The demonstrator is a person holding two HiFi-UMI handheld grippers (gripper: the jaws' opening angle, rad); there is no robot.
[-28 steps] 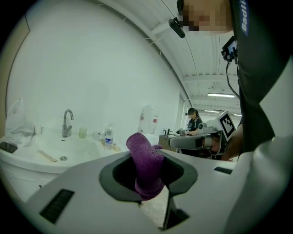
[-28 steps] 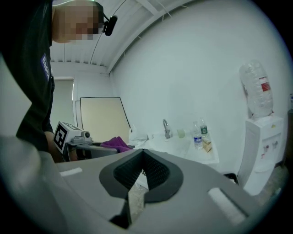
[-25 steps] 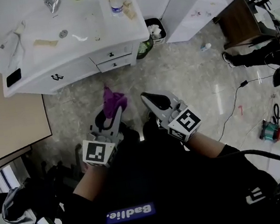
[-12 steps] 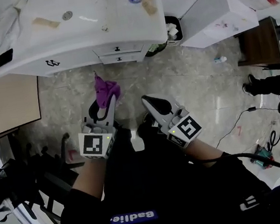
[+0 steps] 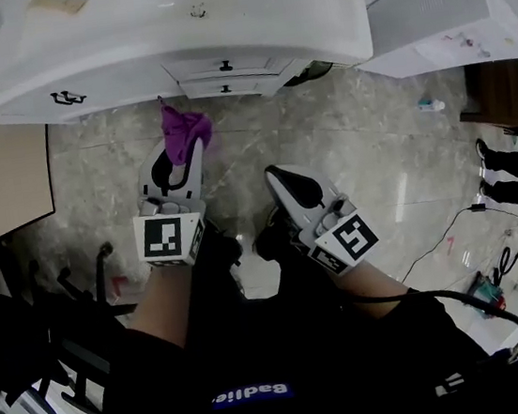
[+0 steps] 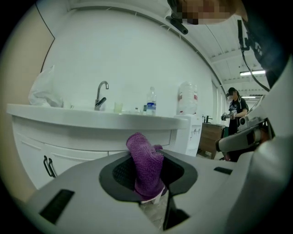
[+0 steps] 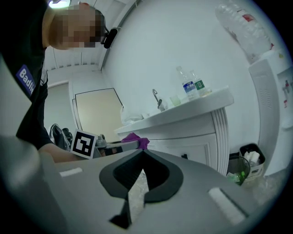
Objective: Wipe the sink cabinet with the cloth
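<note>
Between the jaws of the left gripper (image 6: 149,183) sits the cloth (image 6: 145,167): a purple, fuzzy terry rag bunched into a thick roll with a rounded, floppy tip. The jaws are clamped on its lower end, so the long axis runs straight out along them, and the free end points at the sink cabinet (image 5: 127,67). In the head view the cloth (image 5: 183,131) is low in front of the small drawers, close to them, but I can't tell if it's touching. The cabinet is smooth glossy white with a curved countertop edge, paneled fronts and dark little handles. A chrome faucet (image 6: 101,93) and a clear plastic bottle (image 6: 151,106) stand on top. The right gripper (image 5: 278,175) hangs just beside the left one, its grey jaws pressed together at the tips with nothing between them. The floor (image 5: 377,167) is shiny marble-look tile.
</note>
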